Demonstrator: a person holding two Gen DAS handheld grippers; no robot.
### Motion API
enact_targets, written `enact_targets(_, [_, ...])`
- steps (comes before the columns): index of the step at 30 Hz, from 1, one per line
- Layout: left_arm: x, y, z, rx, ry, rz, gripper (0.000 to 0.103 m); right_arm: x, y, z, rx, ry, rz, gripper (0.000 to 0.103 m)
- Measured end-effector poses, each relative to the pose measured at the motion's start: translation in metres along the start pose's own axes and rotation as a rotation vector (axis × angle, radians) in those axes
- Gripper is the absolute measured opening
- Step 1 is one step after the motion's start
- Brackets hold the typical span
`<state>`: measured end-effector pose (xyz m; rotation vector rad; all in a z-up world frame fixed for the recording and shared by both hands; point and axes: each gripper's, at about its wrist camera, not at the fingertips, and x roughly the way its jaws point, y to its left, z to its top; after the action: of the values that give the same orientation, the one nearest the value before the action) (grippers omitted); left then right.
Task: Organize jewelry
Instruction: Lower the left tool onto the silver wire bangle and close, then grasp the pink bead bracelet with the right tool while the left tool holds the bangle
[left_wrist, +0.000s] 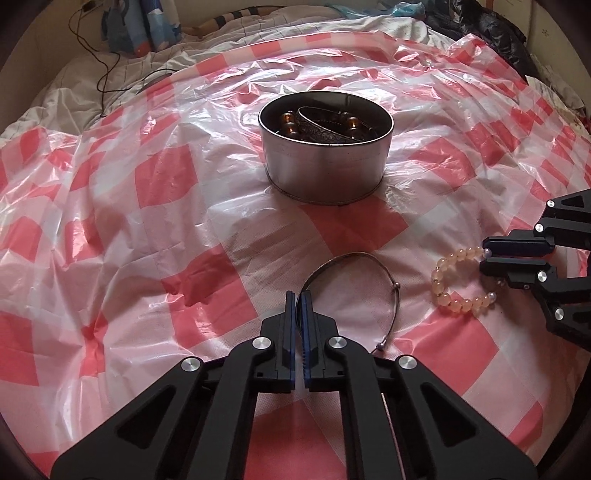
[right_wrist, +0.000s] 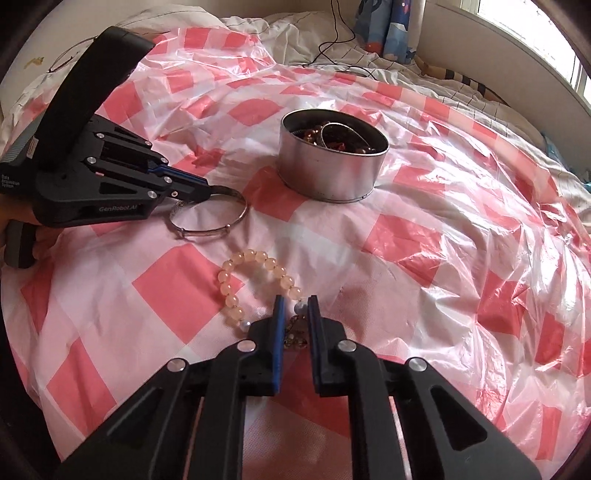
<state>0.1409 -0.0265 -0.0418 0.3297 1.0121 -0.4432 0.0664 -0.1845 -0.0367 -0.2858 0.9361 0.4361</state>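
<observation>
A round metal tin (left_wrist: 325, 173) (right_wrist: 332, 173) stands mid-sheet and holds brown beads and a silver bangle. My left gripper (left_wrist: 299, 293) (right_wrist: 210, 192) is shut on the rim of a thin silver bangle (left_wrist: 384, 273) (right_wrist: 218, 225) that lies on the sheet. A pale peach bead bracelet (left_wrist: 454, 295) (right_wrist: 255, 258) lies to the right of it. My right gripper (right_wrist: 295, 299) (left_wrist: 484, 258) has its jaws closed around the bracelet's end bead and charm.
Everything rests on a red-and-white checked plastic sheet (left_wrist: 147, 221) (right_wrist: 443, 240) spread over a soft bed. White bedding, a black cable (left_wrist: 107, 70) and a blue patterned cloth (left_wrist: 147, 26) lie beyond it. Dark clothes (left_wrist: 491, 33) are piled at the far right.
</observation>
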Motion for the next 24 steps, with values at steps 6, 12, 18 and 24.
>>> enact_targets(6, [-0.023,0.009,0.01,-0.063,-0.121,-0.016,0.002,-0.016,-0.014,0.004,0.077,-0.075,0.028,0.009])
enact_targets(12, [-0.029,0.008,0.014,-0.069,-0.16,-0.013,0.002,-0.032,-0.036,0.007,0.187,-0.139,0.105,0.005])
enact_targets(18, [-0.03,0.002,0.018,-0.052,-0.172,-0.01,0.002,-0.041,-0.056,0.007,0.296,-0.19,0.211,0.005])
enact_targets(24, [-0.031,0.0,0.019,-0.047,-0.175,-0.004,0.002,-0.045,-0.065,0.007,0.347,-0.21,0.252,0.005])
